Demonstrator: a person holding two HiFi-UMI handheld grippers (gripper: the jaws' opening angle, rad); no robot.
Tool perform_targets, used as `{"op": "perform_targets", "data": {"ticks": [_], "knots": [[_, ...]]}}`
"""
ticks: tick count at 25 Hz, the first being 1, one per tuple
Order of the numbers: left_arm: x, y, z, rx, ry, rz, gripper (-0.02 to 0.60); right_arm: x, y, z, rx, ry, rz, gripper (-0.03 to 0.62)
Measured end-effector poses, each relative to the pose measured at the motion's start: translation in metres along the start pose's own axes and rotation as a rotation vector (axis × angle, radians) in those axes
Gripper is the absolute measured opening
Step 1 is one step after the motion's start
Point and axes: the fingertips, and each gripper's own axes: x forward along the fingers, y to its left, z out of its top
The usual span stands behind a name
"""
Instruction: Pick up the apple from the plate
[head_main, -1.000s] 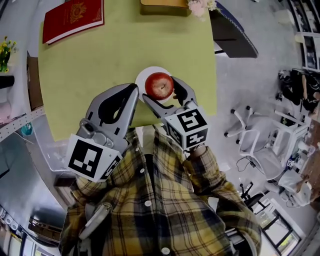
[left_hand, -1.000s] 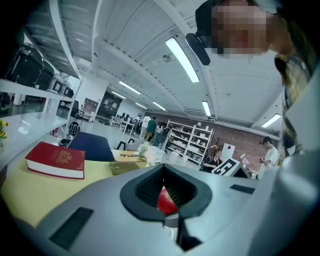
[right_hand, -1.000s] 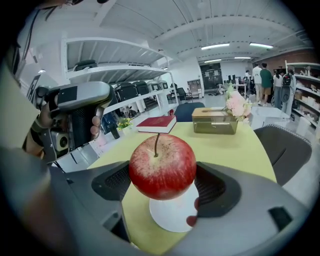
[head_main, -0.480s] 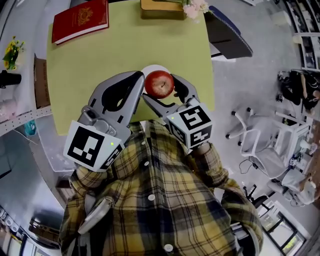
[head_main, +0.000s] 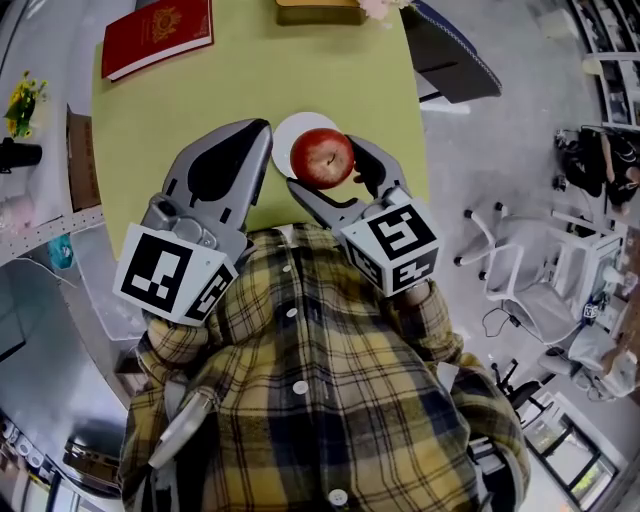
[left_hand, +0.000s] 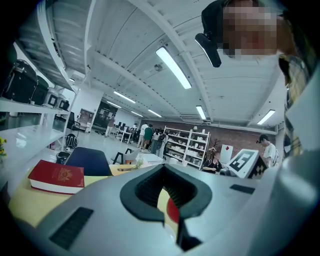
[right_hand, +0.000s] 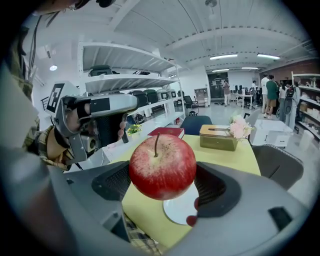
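Observation:
A red apple (head_main: 322, 158) (right_hand: 162, 167) with its stem up hangs above a small white plate (head_main: 287, 134) (right_hand: 179, 210) at the near edge of a yellow-green table (head_main: 250, 70). My right gripper (head_main: 326, 166) (right_hand: 161, 182) is shut on the apple, one jaw on each side, and the apple is off the plate. My left gripper (head_main: 258, 134) (left_hand: 163, 169) is just left of the plate, shut and with nothing in it. A sliver of the apple (left_hand: 172, 211) shows through its pads in the left gripper view.
A red book (head_main: 155, 35) (right_hand: 167, 132) lies at the table's far left. A tan box with pink flowers (head_main: 315, 10) (right_hand: 217, 137) stands at the far edge. A dark chair (head_main: 450, 60) is beyond the right corner, a white office chair (head_main: 520, 270) on the floor.
The right gripper has lifted the apple off the plate, and more of the plate now shows at the apple's left. The left gripper has shifted a little farther over the table.

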Motion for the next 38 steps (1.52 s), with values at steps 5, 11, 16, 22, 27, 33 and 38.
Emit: {"op": "perform_targets", "data": {"ticks": [5, 11, 16, 22, 27, 33, 38], "knots": [[-0.001, 0.003, 0.003, 0.028, 0.01, 0.001, 0.006, -0.004, 0.001, -0.004, -0.001, -0.005, 0.003, 0.388], [-0.007, 0.019, 0.011, 0.007, 0.02, -0.037, 0.006, -0.001, 0.001, -0.004, -0.014, 0.002, 0.018, 0.387], [-0.025, 0.04, 0.01, 0.019, 0.042, -0.021, 0.006, 0.0, 0.003, -0.01, -0.02, 0.015, 0.007, 0.388], [-0.025, 0.043, 0.018, 0.032, 0.027, -0.009, 0.006, -0.002, 0.001, -0.01, -0.023, 0.016, 0.009, 0.388], [-0.026, 0.034, 0.02, 0.07, 0.032, -0.005, 0.006, -0.005, 0.004, -0.015, -0.038, 0.019, 0.017, 0.387], [-0.03, 0.045, 0.028, 0.064, 0.034, -0.004, 0.006, 0.005, 0.006, -0.005, -0.038, 0.022, 0.014, 0.387], [-0.027, 0.049, 0.026, 0.059, 0.033, -0.007, 0.006, 0.009, 0.004, -0.006, -0.042, 0.024, 0.011, 0.387]]}}
